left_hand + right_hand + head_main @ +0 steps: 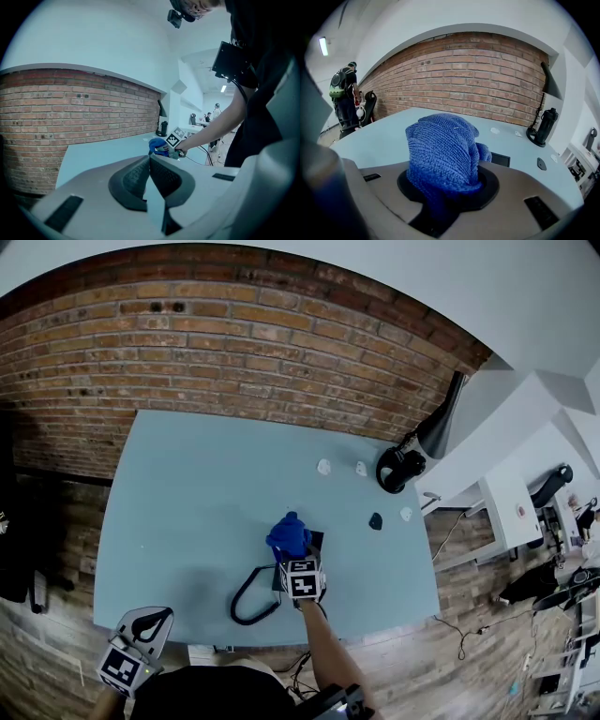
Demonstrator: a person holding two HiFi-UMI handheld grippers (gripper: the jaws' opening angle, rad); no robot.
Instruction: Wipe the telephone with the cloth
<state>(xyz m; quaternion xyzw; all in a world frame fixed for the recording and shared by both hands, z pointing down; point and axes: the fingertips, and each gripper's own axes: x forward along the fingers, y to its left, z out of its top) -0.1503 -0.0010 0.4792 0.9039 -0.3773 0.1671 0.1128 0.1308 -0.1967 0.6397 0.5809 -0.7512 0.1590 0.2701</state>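
The right gripper has its jaws clamped on a bunched, deep-blue knitted cloth, which stands up out of them in a thick wad. The cloth sits right over the flat black telephone, which lies on the pale blue table toward five o'clock from the table's middle, close to the front edge. Only a dark corner of the telephone shows past the cloth. Its looped black cord trails off toward seven o'clock.

The left gripper hangs off the table's front corner at about seven o'clock. Its jaws are pressed together with nothing between them, and it takes no part in the work.

From where I stand, the pick-up is done: the cloth is in hand and has been brought to the telephone. I'd say the wiping is only beginning or in its first strokes. I can't tell whether the cloth presses on the telephone or hovers just above it, and nothing shows how much of the surface has been covered.

A black desk lamp stands at two o'clock, and a few small white bits lie well apart from the telephone.
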